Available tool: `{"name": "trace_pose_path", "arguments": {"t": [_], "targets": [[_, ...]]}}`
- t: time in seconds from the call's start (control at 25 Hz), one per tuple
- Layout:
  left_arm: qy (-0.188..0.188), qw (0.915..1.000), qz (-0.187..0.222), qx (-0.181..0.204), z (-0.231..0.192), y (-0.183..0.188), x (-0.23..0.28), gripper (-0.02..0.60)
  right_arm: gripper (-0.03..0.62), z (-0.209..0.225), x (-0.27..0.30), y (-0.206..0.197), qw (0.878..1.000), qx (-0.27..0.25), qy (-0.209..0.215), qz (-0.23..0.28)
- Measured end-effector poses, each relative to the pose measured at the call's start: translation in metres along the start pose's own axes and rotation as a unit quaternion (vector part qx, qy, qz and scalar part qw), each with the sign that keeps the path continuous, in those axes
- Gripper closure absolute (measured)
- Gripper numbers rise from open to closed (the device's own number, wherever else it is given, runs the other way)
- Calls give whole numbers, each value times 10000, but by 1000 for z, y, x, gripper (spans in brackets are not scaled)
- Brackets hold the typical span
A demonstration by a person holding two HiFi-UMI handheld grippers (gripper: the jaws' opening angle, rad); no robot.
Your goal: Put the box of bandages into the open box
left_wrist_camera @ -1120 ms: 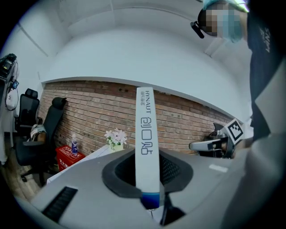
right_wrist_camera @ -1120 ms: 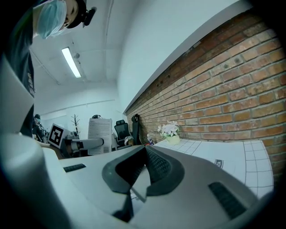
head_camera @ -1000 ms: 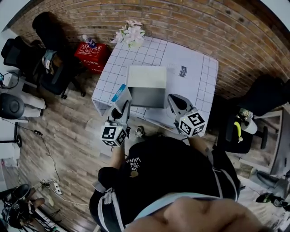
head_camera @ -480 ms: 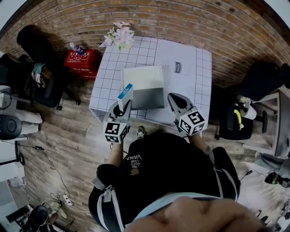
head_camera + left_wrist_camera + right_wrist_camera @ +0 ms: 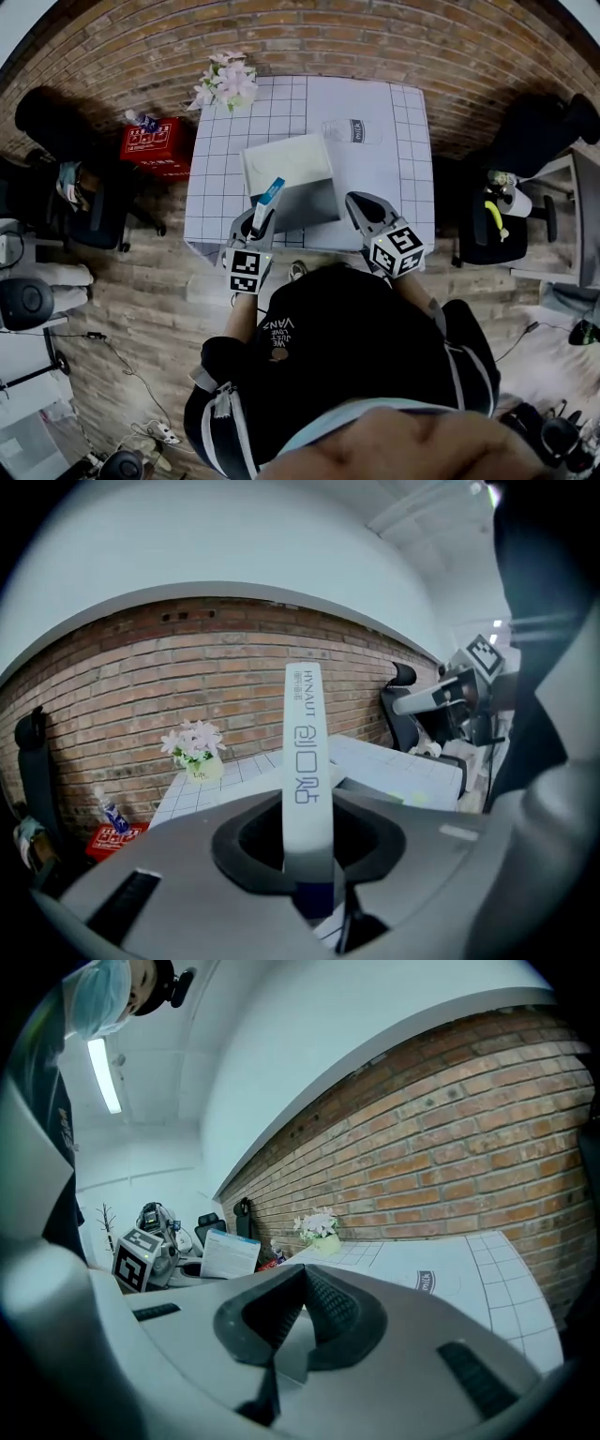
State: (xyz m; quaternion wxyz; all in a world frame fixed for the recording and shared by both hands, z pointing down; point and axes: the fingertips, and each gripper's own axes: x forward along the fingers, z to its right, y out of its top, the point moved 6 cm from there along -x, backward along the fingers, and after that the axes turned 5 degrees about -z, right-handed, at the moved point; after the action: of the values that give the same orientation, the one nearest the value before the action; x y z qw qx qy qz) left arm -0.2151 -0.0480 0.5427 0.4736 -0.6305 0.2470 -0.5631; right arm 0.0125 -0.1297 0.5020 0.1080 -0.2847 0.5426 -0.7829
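Note:
The bandage box (image 5: 269,195) is a thin white and blue carton. My left gripper (image 5: 260,219) is shut on its lower end and holds it upright at the near left corner of the open box (image 5: 286,178), a grey-white carton on the gridded table (image 5: 394,178). In the left gripper view the bandage box (image 5: 307,752) stands edge-on between the jaws. My right gripper (image 5: 362,208) hangs over the table's near edge, right of the open box, shut with nothing in it. The right gripper view shows its jaws meeting (image 5: 302,1277) and the bandage box (image 5: 228,1253) off to the left.
A pot of pale flowers (image 5: 223,82) stands at the table's far left corner. A small milk carton (image 5: 349,131) lies behind the open box. A red crate (image 5: 155,145) sits on the wood floor to the left. Office chairs (image 5: 492,220) flank the table; a brick wall backs it.
My left gripper has carried the bandage box from the table's left edge rightward, up to the open box's near left corner. The right gripper has hardly moved.

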Motion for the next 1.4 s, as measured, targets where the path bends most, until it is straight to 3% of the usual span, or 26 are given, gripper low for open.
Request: {"name": "trace_pose_path", "arguments": {"t": [0.44, 0.68, 0.92, 1.4], "targets": [[-473, 9951, -486, 727, 9, -15, 34, 503, 600, 1, -14, -18, 9981, 357, -502, 39], [-790, 9798, -1015, 1533, 22, -22, 54, 503, 599, -1, -23, -27, 9961, 525, -708, 53], [-1039, 9696, -1226, 1844, 33, -24, 72, 503, 600, 2, -33, -33, 9934, 624, -957, 57], [-1077, 9478, -1632, 2519, 33, -31, 97, 503, 600, 7, -43, -40, 9904, 764, -1153, 27]]}}
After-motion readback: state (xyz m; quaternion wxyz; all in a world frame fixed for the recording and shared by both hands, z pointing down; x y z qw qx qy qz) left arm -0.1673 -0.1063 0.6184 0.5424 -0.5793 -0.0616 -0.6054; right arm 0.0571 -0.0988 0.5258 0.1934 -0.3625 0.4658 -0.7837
